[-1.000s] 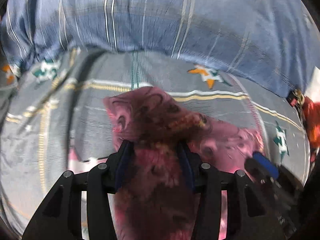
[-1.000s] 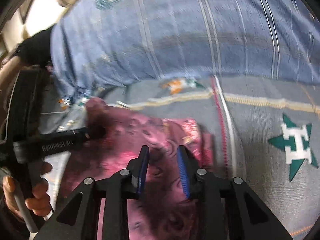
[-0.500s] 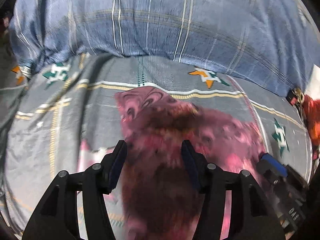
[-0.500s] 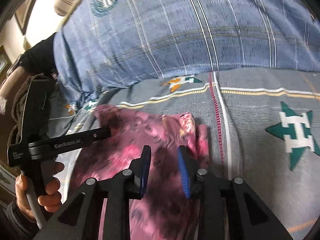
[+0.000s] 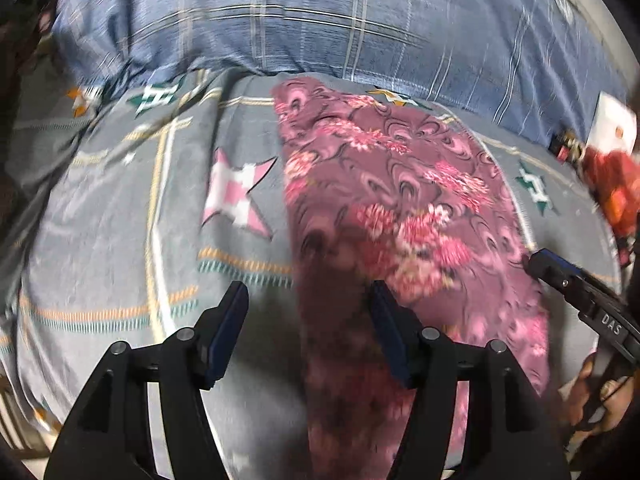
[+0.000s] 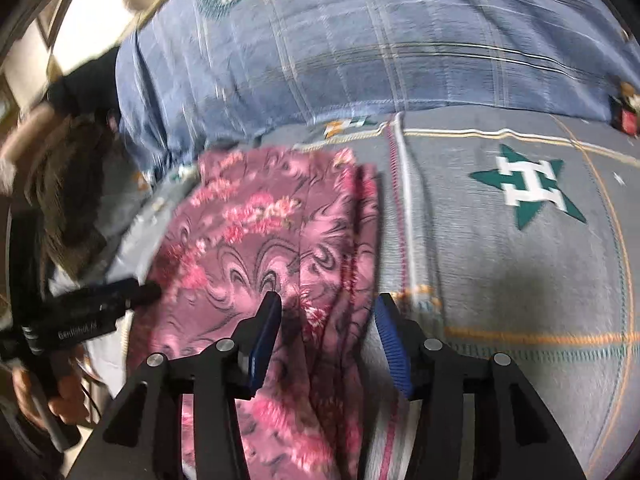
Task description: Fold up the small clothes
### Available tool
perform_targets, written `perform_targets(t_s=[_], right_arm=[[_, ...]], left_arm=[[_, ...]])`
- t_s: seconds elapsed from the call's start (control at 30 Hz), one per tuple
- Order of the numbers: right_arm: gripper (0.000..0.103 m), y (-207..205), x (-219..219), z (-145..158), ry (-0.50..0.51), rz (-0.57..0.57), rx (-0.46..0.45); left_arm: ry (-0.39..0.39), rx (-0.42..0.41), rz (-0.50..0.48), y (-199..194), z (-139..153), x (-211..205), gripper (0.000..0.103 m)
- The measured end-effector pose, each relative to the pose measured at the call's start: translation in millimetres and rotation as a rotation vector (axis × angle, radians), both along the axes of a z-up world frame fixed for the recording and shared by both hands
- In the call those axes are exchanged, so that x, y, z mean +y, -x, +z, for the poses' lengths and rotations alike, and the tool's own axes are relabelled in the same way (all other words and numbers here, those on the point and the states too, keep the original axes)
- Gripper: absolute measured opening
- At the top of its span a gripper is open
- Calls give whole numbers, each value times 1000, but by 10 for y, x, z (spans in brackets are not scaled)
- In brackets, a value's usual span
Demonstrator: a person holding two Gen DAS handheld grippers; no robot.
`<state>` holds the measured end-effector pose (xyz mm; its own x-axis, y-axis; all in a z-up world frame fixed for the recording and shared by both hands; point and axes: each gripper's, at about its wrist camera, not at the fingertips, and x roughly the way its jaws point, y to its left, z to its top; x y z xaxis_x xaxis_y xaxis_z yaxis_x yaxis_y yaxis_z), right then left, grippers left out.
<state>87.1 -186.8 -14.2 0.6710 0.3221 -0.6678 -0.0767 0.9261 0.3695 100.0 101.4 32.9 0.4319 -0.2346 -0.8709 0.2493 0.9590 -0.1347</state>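
Pink floral garment (image 5: pixel 400 208) lies flat, folded lengthwise, on my grey star-print bedsheet (image 5: pixel 120 240), near the blue plaid pillow (image 5: pixel 320 20). My left gripper (image 5: pixel 308 312) and right gripper (image 6: pixel 328 320) have just been opening; both spread, gripping nothing.

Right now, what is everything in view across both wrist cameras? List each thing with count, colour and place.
garment: one, pink-purple floral, lying flat and folded lengthwise on the sheet, under both grippers.
sheet: one, grey with star prints and striped lines, covering the bed.
blanket: one, blue plaid, bunched along the far side of the sheet.
red item: one, red-orange, blurred, at the sheet's far right edge; cannot tell what it is.
left gripper: black with blue pads, jaws apart, just been opening, over the garment's left edge, not pressing it.
right gripper: black with blue pads, jaws apart, just been opening, over the garment's right edge, not pressing it.
hand: holding the left gripper's handle.
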Motion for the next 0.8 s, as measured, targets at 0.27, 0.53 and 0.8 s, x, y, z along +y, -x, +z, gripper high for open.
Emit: perform_targets(t_s=[0.27,0.53,0.8], right_arm=[[18,90,264,24,62,79,-49],[21,-38,97,-139,51,0,18],[27,322,189,211,58,38,-112]], left_arm=[[19,3,7,249,-22,43,63],[-30,-11,-10,297,-198,22,77],[-17,-43,-8,425,-56,48,76]])
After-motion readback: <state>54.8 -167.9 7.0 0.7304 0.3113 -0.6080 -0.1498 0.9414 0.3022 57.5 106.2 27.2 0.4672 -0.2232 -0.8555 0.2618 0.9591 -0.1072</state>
